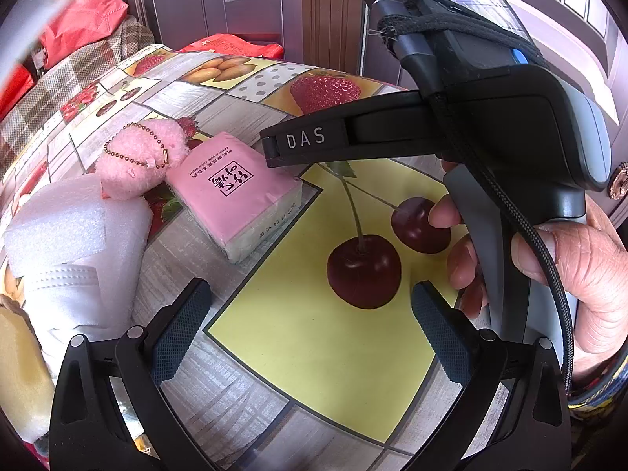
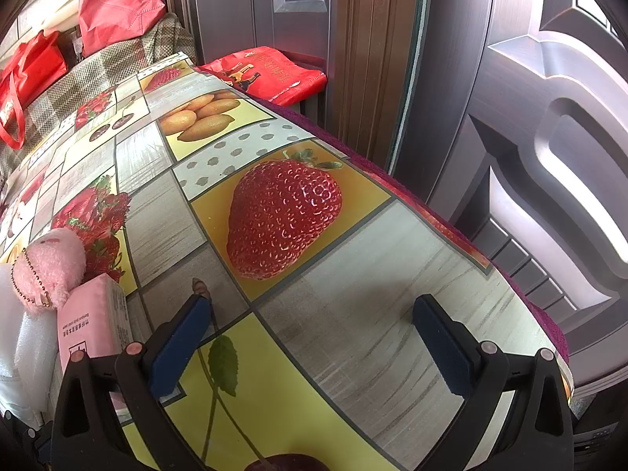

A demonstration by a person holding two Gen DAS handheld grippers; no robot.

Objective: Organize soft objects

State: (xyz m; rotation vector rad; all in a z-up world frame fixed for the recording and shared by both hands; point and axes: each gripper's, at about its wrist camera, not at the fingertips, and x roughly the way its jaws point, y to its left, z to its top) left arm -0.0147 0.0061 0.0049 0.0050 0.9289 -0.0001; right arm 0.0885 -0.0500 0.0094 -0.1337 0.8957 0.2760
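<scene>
Both claws hang over the fruit-print tablecloth with nothing between their pads. From its own wrist view, the left gripper stands spread wide above the printed cherries, and the right gripper is likewise spread wide over a grey panel near the printed strawberry. In the left view the right gripper's body crosses the upper right of the picture, held by the person's right hand.

The soft things lie together at the left side of the table: a pink plush keychain rests against the pink tissue pack, with a block of white foam just beside them and what looks like a white face mask lying against the foam. A yellowish soft item shows at the far left edge, too cropped to name.

As a judgement, sorting has barely begun: nothing is held, no bin or tray shows in either view, and every item is yet to be placed.
</scene>
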